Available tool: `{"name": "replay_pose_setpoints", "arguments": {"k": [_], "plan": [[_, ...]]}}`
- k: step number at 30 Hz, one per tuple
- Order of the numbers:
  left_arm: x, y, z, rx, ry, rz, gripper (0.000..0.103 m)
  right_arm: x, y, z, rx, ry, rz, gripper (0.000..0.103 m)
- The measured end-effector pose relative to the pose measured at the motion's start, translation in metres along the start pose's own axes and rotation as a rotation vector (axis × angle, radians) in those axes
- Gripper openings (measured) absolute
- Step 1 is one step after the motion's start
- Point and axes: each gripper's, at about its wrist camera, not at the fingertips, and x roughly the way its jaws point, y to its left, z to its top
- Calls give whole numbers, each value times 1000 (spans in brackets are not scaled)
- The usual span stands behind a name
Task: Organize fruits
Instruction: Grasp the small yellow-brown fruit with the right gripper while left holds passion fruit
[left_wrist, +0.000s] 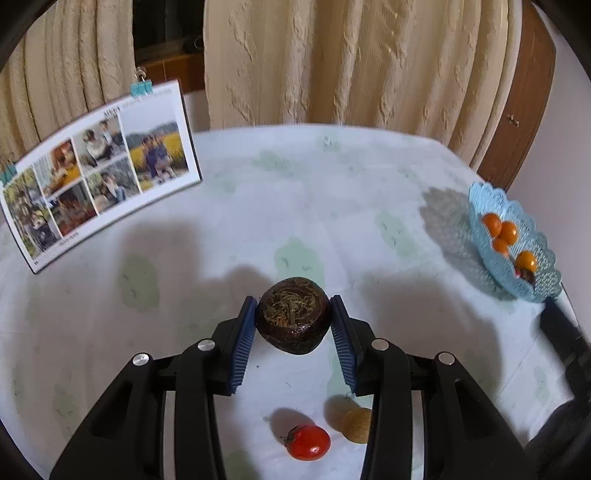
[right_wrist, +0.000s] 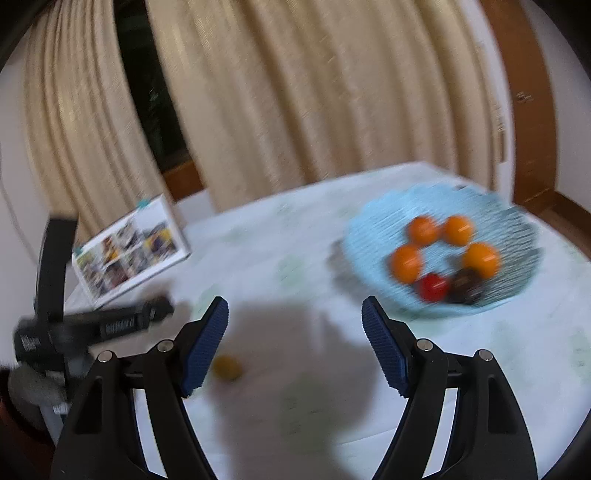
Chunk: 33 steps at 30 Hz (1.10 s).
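The left hand-held gripper squeezes the dark fruit; the blue basket sits far right. The right hand-held gripper is wide open, empty.

Between the blue pads of my left fingers sits a dark brown, round fruit, its top matted with dry, straw-like fibres, lifted clear of the tabletop. Beneath it on the cloth lie a glossy red tomato-like fruit with a small dark stem turned left, and just beside it on the right a tan, rough-skinned round fruit, partly hidden by my finger. Well apart to the right stands the pale blue lace-edged basket, holding four orange fruits, one red fruit and one dark fruit clustered in a ring.
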Motion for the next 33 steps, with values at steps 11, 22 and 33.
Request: {"name": "replay_pose_setpoints", "arguments": {"k": [11, 22, 33], "plan": [[-45, 4, 13, -14, -108, -14, 41, 53, 38, -19, -111, 217, 74, 66], [-59, 3, 15, -18, -140, -30, 41, 84, 56, -36, -195, 354, 98, 29], [-57, -5, 13, -4, -132, -37, 41, 60, 43, -19, -164, 269, 73, 28]]}}
